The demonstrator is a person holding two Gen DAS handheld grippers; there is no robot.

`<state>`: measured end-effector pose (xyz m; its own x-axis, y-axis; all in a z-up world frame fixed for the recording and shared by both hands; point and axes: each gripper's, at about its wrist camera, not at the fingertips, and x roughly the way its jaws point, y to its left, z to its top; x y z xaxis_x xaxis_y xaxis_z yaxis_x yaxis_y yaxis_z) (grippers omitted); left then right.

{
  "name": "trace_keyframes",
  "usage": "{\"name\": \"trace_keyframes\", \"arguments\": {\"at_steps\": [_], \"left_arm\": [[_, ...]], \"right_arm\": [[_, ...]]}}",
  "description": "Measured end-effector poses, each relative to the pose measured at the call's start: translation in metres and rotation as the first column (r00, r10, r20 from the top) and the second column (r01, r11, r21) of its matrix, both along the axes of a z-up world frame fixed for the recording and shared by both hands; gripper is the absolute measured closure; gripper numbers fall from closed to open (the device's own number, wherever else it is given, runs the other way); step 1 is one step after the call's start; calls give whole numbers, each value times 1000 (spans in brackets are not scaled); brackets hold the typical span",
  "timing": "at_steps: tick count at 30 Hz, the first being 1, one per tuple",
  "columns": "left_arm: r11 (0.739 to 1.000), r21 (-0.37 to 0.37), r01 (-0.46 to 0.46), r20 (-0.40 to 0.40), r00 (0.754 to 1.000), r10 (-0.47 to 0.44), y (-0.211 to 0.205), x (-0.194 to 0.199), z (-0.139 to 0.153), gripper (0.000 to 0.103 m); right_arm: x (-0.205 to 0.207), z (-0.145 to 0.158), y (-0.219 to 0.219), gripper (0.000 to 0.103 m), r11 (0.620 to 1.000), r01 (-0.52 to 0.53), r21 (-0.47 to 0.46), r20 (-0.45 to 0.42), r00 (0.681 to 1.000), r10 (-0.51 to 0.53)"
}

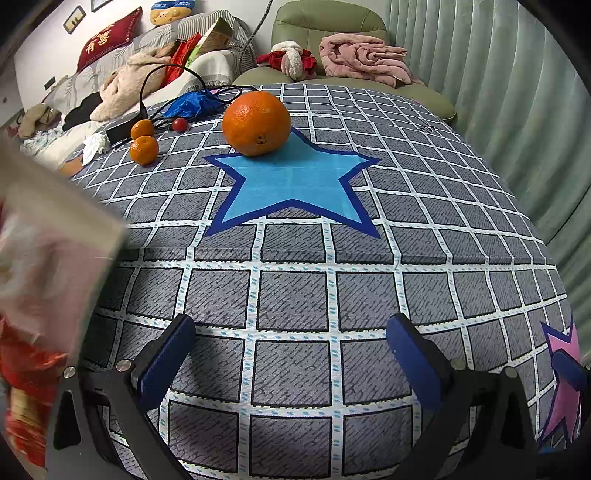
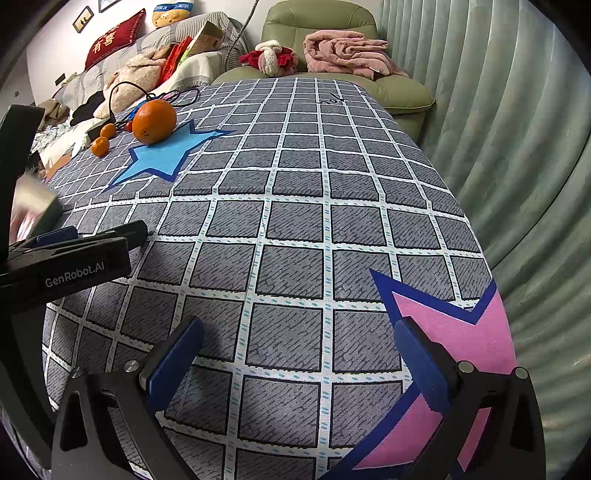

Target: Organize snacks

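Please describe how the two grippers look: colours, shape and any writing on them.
Both the left gripper and the right gripper have black angular frames with triangular cut-outs and round silver bolts. Their fingers carry flat dark blue pads. In the right wrist view, the left gripper's side shows white lettering "GenRobot.AI".

A grey grid-patterned tablecloth [image 1: 295, 302] printed with a light-blue star [image 1: 295, 184] and a pink star [image 2: 469, 339] at 4 o'clock covers the table, with an olive-green upholstered armchair [image 1: 325, 22] bearing a crumpled pink blanket [image 1: 362, 57] at 12 o'clock.
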<state>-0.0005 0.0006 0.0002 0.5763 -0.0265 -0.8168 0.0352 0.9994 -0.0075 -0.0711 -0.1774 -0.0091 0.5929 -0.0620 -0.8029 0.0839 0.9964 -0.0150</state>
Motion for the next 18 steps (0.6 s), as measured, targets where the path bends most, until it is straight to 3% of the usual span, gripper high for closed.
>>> {"name": "trace_keyframes", "arguments": {"at_steps": [18], "left_arm": [[1000, -1, 1, 0, 1000, -1, 0, 0, 0, 0]], "right_arm": [[0, 0, 0, 0, 1000, 0, 0, 0, 1000, 0]]}}
